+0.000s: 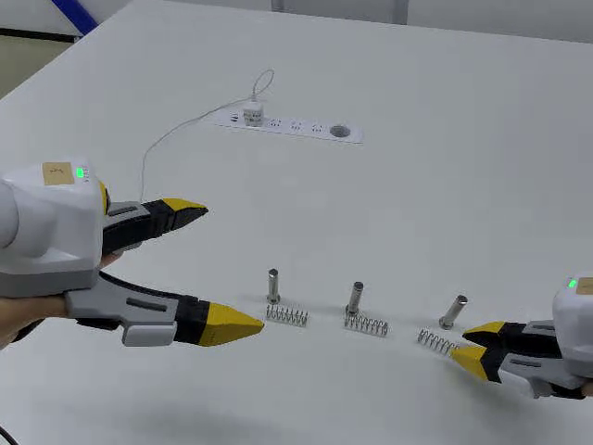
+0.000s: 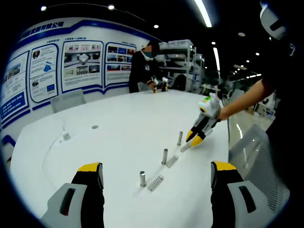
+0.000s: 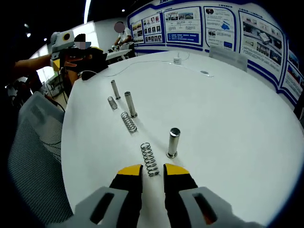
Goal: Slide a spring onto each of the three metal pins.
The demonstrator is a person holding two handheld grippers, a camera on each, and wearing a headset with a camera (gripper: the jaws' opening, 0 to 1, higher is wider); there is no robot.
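Observation:
Three metal pins [image 1: 273,285] [image 1: 355,297] [image 1: 453,311] stand upright in a row on the white table, and a spring lies flat beside each [image 1: 287,316] [image 1: 366,324] [image 1: 435,341]. My left gripper [image 1: 225,267] is wide open at the left, short of the first pin [image 2: 143,178] and its spring [image 2: 155,183]. My right gripper [image 1: 461,341] sits low at the right. Its jaws stand a narrow gap apart, with the near end of the third spring [image 3: 150,159] between the tips [image 3: 153,167], beside its pin [image 3: 173,141].
A white power strip [image 1: 283,123] with a plug and a thin cable lies at the back of the table [image 1: 445,185]. A mesh chair [image 3: 33,142] stands by the table's edge. Another person works at the far end [image 2: 142,66].

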